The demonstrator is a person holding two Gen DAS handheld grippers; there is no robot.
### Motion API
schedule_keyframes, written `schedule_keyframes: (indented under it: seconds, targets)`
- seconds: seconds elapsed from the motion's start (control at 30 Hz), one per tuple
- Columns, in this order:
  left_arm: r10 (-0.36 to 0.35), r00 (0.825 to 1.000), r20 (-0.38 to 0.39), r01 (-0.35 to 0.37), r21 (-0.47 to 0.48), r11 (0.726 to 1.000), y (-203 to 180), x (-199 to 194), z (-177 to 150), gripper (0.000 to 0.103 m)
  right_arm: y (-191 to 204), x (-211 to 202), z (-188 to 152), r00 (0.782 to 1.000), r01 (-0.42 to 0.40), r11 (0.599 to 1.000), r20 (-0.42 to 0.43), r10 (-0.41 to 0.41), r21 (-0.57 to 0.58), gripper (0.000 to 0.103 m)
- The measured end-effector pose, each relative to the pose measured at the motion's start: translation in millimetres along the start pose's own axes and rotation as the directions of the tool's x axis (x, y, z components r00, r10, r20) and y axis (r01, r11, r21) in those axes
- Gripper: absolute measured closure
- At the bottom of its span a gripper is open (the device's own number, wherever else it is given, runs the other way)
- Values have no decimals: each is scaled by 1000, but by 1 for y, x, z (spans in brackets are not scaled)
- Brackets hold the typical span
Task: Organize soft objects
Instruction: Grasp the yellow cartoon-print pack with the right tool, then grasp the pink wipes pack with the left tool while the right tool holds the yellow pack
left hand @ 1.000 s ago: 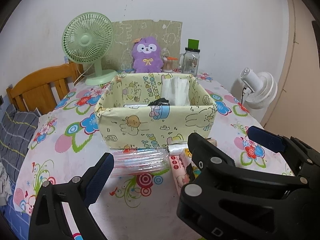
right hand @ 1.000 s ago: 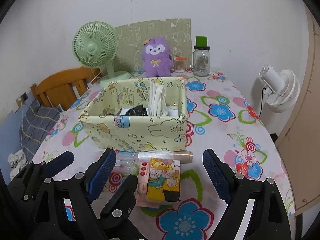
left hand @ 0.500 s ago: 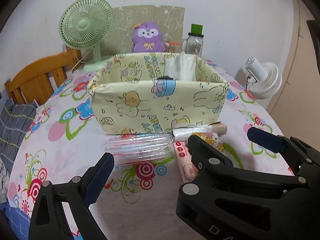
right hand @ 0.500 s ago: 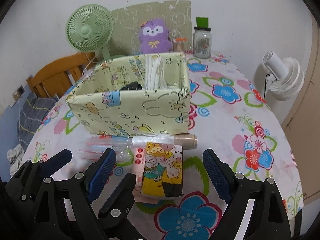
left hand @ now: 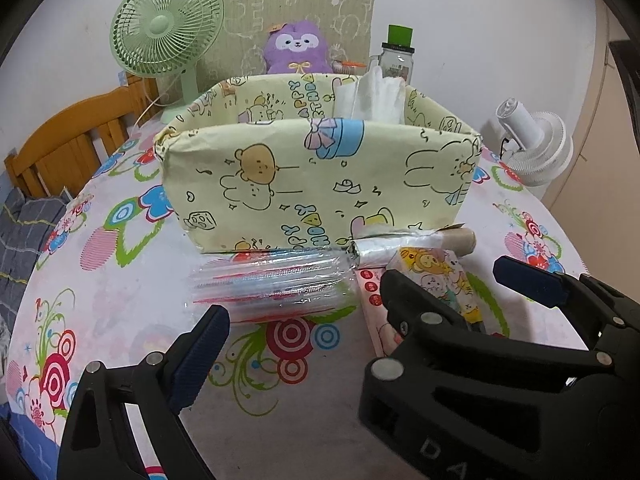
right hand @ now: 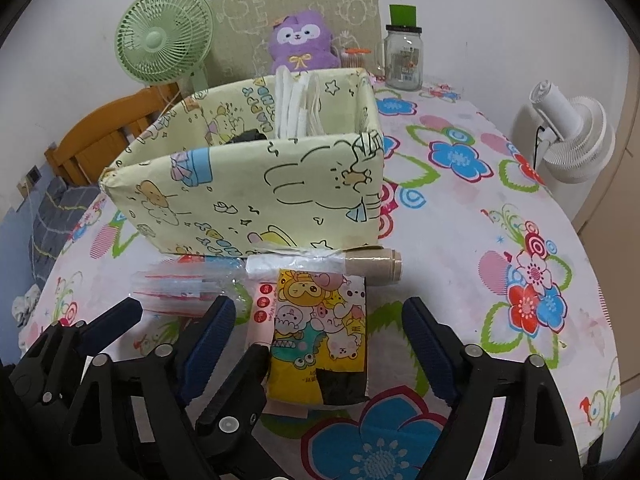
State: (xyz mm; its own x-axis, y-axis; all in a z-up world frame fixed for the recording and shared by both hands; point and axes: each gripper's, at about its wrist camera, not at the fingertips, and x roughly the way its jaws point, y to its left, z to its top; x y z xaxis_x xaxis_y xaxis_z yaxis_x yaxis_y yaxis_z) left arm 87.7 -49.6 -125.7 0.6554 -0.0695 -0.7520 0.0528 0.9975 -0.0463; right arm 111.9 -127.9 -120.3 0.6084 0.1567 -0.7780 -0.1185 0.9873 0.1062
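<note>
White tissues (right hand: 298,104) in cartoon-print box (right hand: 256,192)

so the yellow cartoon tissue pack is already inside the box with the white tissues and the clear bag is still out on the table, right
Not quite. The yellow tissue pack is not in the box; it lies on the table in front of it, as the right wrist view shows. The white tissues are in the box and the clear bag is on the table.
</note>
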Motion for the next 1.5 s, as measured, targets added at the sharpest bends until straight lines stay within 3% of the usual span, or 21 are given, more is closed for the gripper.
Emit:
schedule_keyframes:
  seconds: [0.4,0.47,0.53,0.87,1.4,1.5]
  targets:
    - [-41,998,-39,41,-9,999,3,12,-2,17,-1,15,1,998,-23,1000,-49,24,20,33]
    - [-43,998,-46,42,-10,999,4,14,-2,18,0,18,1,998,-22,1000,-54,23,22,34]
    - [-31,998,-49,31,-1,1000,3,16,-3,18,1,20,2,998,-9,1000,-58,11,21,43]
    - [-37,998,-54,36,-3,999,6,19,-1,18,-1,24,4,998,-9,999,-57,10,33,54]
    - [-52,998,-36,52,4,999,-22,13,0,18,-27,6,1,1000,11,999,-14,-10,47,56]
    - [-48,998,-47,47,-18,999,-28,18,-1,22,-36,6,0,1000,9,998,-16,-8,66,56]
